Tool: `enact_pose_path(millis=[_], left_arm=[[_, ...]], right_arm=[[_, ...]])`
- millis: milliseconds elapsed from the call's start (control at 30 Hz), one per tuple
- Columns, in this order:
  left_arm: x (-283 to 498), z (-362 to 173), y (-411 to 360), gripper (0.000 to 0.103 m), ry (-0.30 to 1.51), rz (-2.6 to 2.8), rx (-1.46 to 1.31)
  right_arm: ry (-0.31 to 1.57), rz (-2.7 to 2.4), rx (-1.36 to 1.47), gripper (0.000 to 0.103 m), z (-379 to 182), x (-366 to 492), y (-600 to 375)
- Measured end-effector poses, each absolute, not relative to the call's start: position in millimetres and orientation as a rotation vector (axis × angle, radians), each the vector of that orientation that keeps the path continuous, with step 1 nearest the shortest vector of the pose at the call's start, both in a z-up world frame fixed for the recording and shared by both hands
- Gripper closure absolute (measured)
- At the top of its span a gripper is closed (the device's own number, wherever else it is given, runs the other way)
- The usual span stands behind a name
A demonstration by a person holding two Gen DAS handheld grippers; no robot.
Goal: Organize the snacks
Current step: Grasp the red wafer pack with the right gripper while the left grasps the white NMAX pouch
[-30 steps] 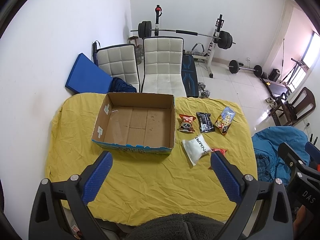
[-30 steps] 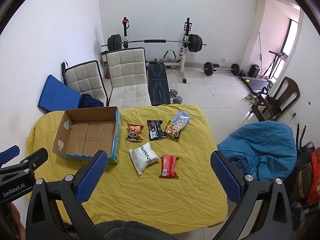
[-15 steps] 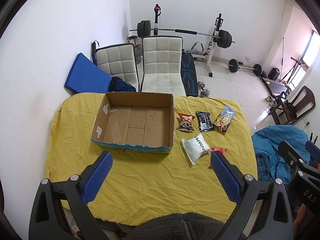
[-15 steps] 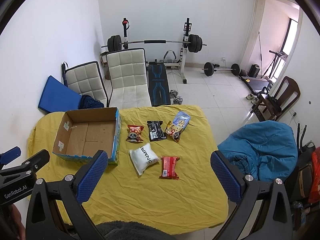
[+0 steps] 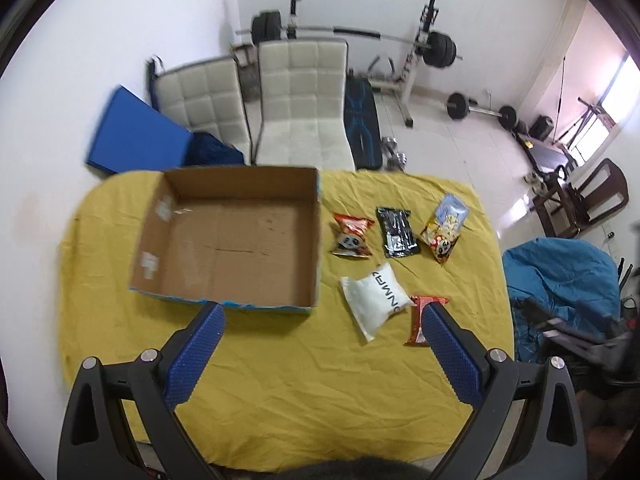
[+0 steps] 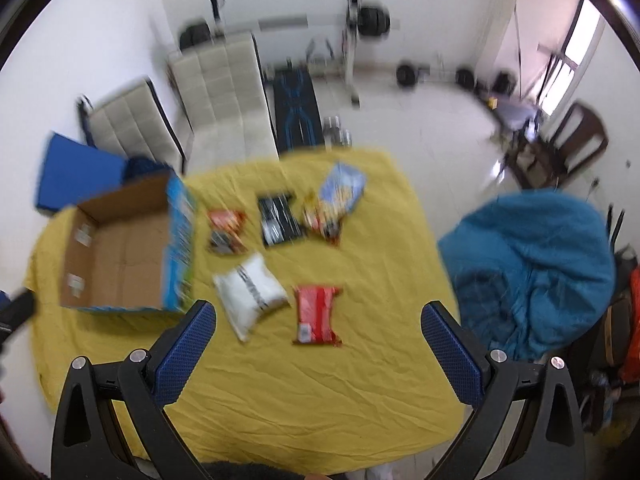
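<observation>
An empty cardboard box (image 5: 236, 240) (image 6: 124, 256) sits on the left of the yellow table (image 5: 300, 380). To its right lie several snacks: an orange panda bag (image 5: 352, 236), a black packet (image 5: 397, 232), a blue-and-yellow bag (image 5: 446, 227), a white pouch (image 5: 376, 298) (image 6: 250, 292) and a red packet (image 5: 420, 316) (image 6: 316, 312). My left gripper (image 5: 320, 344) is open above the table's near side, in front of the box. My right gripper (image 6: 318, 344) is open too, hovering just short of the red packet. Neither holds anything.
Two white padded chairs (image 5: 296, 100) stand behind the table, with a blue mat (image 5: 136, 136) against the wall. A barbell rack (image 5: 420, 52) is at the back. A blue beanbag (image 6: 536, 264) sits right of the table, wooden chairs (image 6: 560, 148) beyond it.
Both grippers have moved forward and down toward the table. The right view is now blurred and nearer the red packet. Snacks and box have not moved.
</observation>
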State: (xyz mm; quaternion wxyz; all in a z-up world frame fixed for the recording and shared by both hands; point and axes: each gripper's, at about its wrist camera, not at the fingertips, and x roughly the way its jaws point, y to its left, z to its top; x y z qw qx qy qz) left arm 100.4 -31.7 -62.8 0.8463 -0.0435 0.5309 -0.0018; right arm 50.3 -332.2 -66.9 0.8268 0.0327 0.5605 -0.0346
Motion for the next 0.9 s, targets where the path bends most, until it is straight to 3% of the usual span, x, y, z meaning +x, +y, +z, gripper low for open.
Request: enact_pose_path(millis=[133,267,433,467,533,567,900], left_arm=[[145,-120,-57,0.002,1.244,-0.034,-0.095],[182,-185,-86,0.002,1.379,-0.037,-0.072],[206,-245,-109,0.002,1.500,-0.030,-0.098],[210,-257,-113,0.002,1.520,-0.029,-0.100],[217,-276,-119,0.002,1.571,-0.019,-0.106],[221,-285,-122,0.002,1.595,-0.018,-0.117],[237,-352,-140,0.002,1.807,-0.009,-0.270]], right_arm=[[1.365,-0.064,0.090,0.000,-178,90,-348],[1.532,-0.068,0.112,0.007,-289,115,-350],[1.675,-0.021,0.254,0.016,-373,123,-352],[1.693,-0.015,0.263,0.020,-383,123,-351],[1.720,-0.013,0.261,0.043,-397,123,-350],[1.730,-0.033,0.236,0.048,-404,122,-353],[1.749,-0.105,0.273,0.053,-415,111,-442]])
